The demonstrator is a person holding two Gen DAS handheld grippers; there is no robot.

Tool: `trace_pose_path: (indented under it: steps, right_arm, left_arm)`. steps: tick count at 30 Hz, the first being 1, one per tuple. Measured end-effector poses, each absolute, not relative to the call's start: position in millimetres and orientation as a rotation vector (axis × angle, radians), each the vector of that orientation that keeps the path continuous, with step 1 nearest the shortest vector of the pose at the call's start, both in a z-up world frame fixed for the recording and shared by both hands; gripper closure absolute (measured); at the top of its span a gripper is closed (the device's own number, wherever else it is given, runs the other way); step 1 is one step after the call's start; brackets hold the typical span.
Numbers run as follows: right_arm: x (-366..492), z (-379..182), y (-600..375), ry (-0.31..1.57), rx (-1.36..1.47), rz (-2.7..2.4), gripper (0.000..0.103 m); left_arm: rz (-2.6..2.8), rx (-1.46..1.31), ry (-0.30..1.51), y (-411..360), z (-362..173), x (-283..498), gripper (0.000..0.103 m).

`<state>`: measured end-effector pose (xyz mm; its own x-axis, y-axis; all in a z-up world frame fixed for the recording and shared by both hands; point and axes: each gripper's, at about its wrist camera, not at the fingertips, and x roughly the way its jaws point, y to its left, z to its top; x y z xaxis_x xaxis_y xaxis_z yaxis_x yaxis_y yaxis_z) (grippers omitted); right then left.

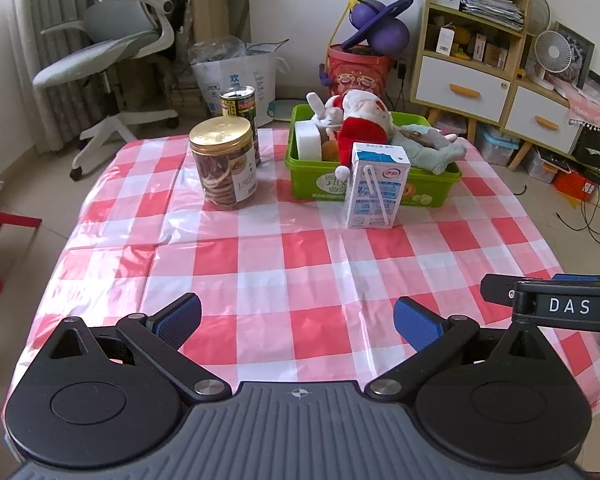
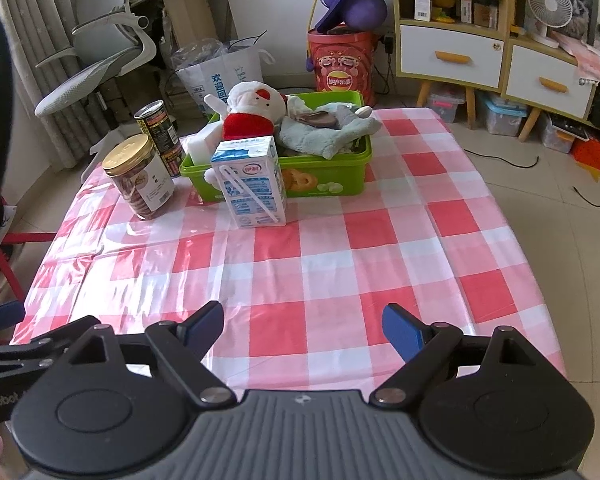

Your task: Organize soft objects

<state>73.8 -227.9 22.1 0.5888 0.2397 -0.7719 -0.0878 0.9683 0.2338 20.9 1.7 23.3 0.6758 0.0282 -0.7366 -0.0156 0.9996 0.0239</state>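
Over the near edge of the table (image 1: pixel 300 256), the left gripper (image 1: pixel 296 320) and right gripper (image 2: pixel 303 330) hover level, side by side, jaws spread wide with nothing between them. Far across, a green bin (image 1: pixel 374 176) holds a Santa doll (image 1: pixel 364 120), a pale blue plush (image 1: pixel 432 148) and a white block (image 1: pixel 310 140); whatever lies beneath them is hidden. A milk carton (image 1: pixel 376 186) stands touching the bin's front, partly covering it. A jar (image 1: pixel 224 164) and a can (image 1: pixel 240 112) stand to its left on the red-checked cloth. Shelves (image 1: pixel 472 40) and an office chair (image 1: pixel 116 40) stand behind.
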Motion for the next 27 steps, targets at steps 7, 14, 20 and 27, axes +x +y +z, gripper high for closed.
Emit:
trace_pose_path:
  steps: [7,14,20,27]
  right_arm:
    - [73.8,20.8,-224.4,0.928,0.172,0.197,0.032]
    - [73.6,20.6,-224.3,0.929,0.173,0.196,0.032]
    - [73.6,20.5,-224.4,0.929,0.173,0.197,0.032]
    - [73.6,20.5,-224.5,0.928,0.173,0.197,0.032]
  left_arm:
    - [0.025,0.016,0.832,2.0,22.4,20.9,0.005]
    - [0.026,0.016,0.836,1.9,20.5,20.9,0.005]
    - [0.026,0.017,0.838,1.9,19.7,20.9,0.005]
    - [0.027,0.019,0.841,1.6,14.8,19.2,0.005]
